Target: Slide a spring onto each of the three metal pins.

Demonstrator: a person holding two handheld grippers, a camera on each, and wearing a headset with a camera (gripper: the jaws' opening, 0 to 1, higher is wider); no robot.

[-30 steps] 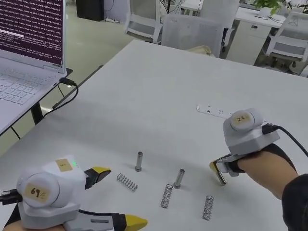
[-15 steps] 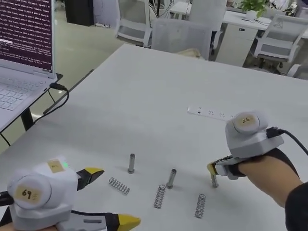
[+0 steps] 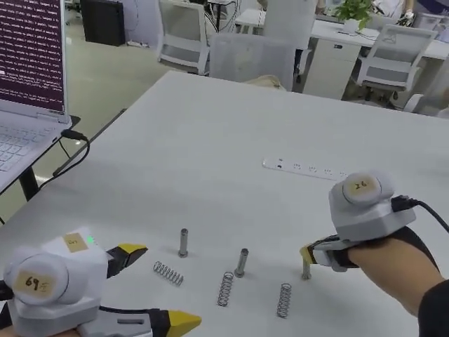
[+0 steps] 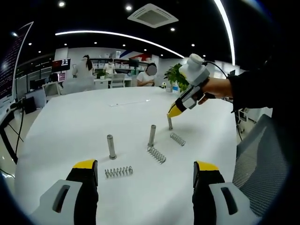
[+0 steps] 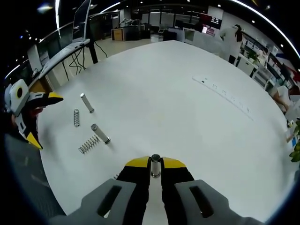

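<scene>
Reading handwritten "69" on our left gripper, jaws spread, and "26" on our right gripper, we see it pinching a short grey metal pin upright on the white table, the open laptop screen's text illegible.

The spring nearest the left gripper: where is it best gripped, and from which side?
Probably grip the spring near one end, across its coils, coming from above: it lies flat on the table, and the far end must stay free for a pin.
</scene>
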